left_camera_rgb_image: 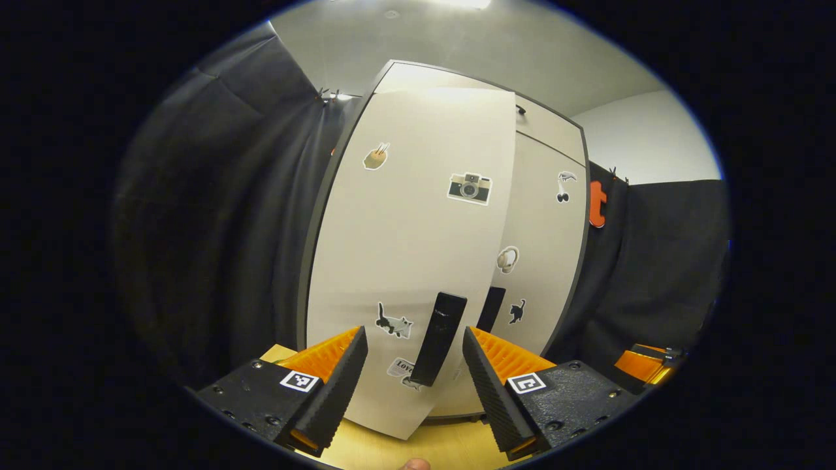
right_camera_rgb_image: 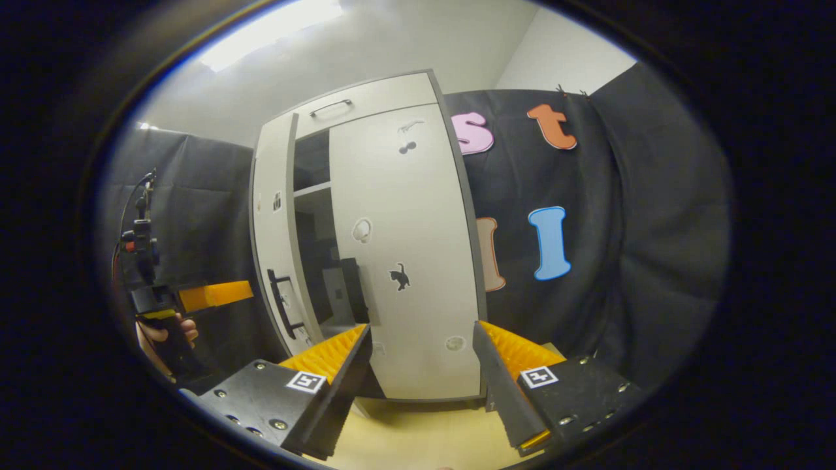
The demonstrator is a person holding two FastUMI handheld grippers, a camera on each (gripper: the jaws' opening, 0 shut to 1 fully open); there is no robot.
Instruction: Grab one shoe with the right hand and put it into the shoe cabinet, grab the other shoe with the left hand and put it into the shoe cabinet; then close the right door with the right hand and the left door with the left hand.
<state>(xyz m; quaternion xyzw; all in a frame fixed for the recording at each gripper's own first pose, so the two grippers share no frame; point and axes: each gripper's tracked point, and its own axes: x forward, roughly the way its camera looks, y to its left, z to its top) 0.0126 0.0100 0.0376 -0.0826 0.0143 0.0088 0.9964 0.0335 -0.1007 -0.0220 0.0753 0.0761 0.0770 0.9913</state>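
The pale shoe cabinet [left_camera_rgb_image: 555, 130] stands straight ahead, with stickers on both doors. Its left door [left_camera_rgb_image: 418, 215] hangs ajar, swung out toward me, and its black handle [left_camera_rgb_image: 439, 339] sits just beyond my left gripper [left_camera_rgb_image: 415, 333], which is open and not touching it. The right door [right_camera_rgb_image: 405, 261] lies shut against the frame, its black handle [left_camera_rgb_image: 490, 308] at its inner edge. In the right gripper view the left door [right_camera_rgb_image: 273, 222] shows edge-on, with a dark gap [right_camera_rgb_image: 317, 261] into the cabinet beside it. My right gripper [right_camera_rgb_image: 421, 326] is open and empty, in front of the right door.
Yellow wooden floor [right_camera_rgb_image: 418, 431] runs up to the cabinet's foot. Black cloth [left_camera_rgb_image: 222, 228] hangs on both sides of the cabinet. A hand [right_camera_rgb_image: 163, 333] holds the left gripper [right_camera_rgb_image: 215, 294] at the left. Part of the right gripper [left_camera_rgb_image: 643, 362] shows low on the right.
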